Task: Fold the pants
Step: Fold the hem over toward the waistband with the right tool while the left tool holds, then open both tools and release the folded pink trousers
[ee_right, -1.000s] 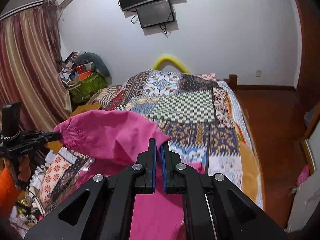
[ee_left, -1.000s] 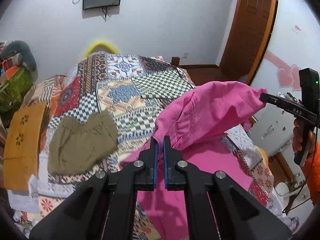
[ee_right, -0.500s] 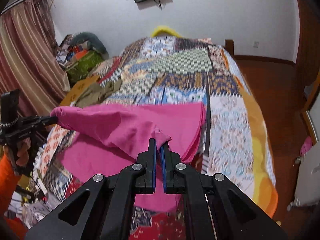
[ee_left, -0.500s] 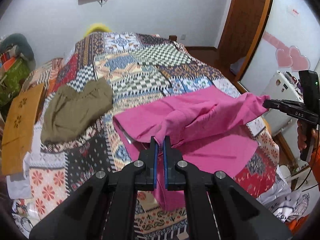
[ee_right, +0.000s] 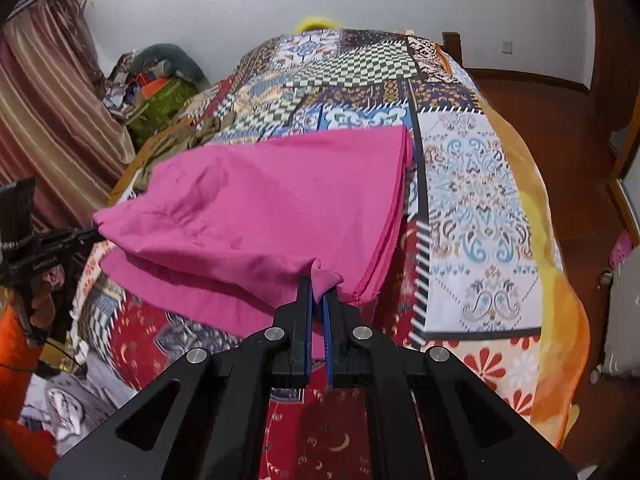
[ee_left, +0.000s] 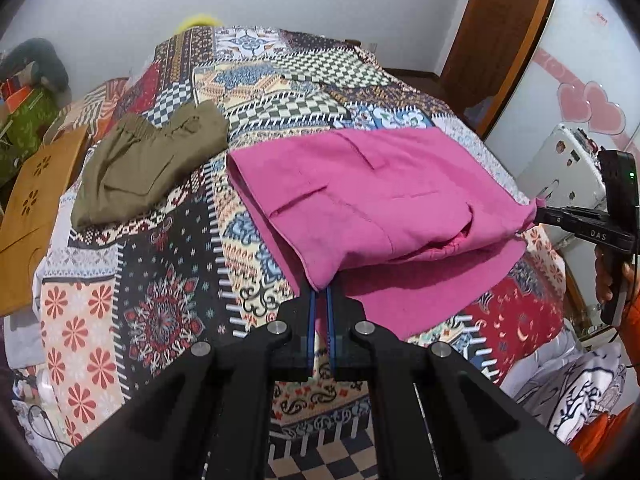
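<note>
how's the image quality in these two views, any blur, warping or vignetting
Left wrist view: strong fisheye bend, with the door frame curving and black vignette in the corners; the pink pants are sharp, lit evenly, casting a soft shadow on the quilt. Right wrist view: same barrel warp and dark corners; the pants' right edge near the right claw looks slightly smeared.

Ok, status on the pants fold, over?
Left gripper and right gripper both shut on corners of the pink pants. Top layer folded over the lower one, near edge held off the bed. Olive shorts lie clear.
</note>
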`<move>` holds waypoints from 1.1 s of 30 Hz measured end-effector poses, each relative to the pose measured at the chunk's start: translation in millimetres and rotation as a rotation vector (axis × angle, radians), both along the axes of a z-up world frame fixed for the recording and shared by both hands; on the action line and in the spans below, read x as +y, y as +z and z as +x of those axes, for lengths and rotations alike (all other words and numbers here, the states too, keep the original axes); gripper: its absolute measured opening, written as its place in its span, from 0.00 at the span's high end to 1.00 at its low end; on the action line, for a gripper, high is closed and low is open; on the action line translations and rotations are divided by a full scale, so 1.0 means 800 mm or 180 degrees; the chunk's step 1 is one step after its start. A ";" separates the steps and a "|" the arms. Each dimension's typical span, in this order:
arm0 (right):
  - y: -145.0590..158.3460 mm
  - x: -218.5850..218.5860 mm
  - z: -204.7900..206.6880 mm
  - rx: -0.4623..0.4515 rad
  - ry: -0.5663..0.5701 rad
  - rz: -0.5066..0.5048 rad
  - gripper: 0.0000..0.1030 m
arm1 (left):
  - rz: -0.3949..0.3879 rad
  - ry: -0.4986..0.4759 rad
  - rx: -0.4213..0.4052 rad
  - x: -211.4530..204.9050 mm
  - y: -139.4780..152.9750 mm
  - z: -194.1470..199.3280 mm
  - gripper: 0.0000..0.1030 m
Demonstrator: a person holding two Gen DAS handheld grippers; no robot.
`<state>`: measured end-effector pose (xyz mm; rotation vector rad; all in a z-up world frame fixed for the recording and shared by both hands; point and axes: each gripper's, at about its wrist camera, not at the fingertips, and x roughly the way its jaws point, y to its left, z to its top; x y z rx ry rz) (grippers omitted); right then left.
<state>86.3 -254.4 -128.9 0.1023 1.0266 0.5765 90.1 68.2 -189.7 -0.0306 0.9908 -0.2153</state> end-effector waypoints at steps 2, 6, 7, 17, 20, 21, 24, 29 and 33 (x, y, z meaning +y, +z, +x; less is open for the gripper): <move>-0.004 0.004 -0.006 0.0016 0.0028 -0.0061 0.94 | 0.0032 -0.0005 0.0022 -0.001 -0.004 -0.003 0.96; -0.009 0.003 -0.009 0.0097 0.0001 -0.0074 0.92 | 0.0094 -0.0022 0.0045 -0.003 -0.009 -0.012 0.96; -0.010 0.001 -0.009 0.0117 -0.0020 -0.0074 0.92 | 0.0112 -0.0025 0.0049 -0.004 -0.010 -0.013 0.96; -0.005 -0.017 -0.023 0.0164 -0.0095 -0.0278 0.86 | 0.0159 0.0104 0.0038 0.008 0.003 -0.029 0.95; 0.010 -0.016 -0.029 0.0053 -0.0053 -0.0351 0.86 | 0.0242 0.0124 -0.0013 0.004 0.018 -0.031 0.91; 0.015 -0.014 -0.032 0.0006 -0.0024 -0.0379 0.86 | 0.0259 0.0112 -0.0038 0.001 0.024 -0.032 0.87; 0.034 -0.001 -0.042 -0.0166 0.0104 -0.0446 0.81 | 0.0301 0.0079 -0.0133 -0.011 0.036 -0.034 0.75; 0.058 0.035 -0.056 -0.0429 0.0435 -0.0376 0.64 | 0.0338 -0.0086 -0.0265 -0.042 0.050 -0.036 0.53; 0.059 0.072 -0.057 -0.0466 0.0758 -0.0299 0.64 | 0.0458 -0.0300 -0.0287 -0.075 0.049 -0.032 0.32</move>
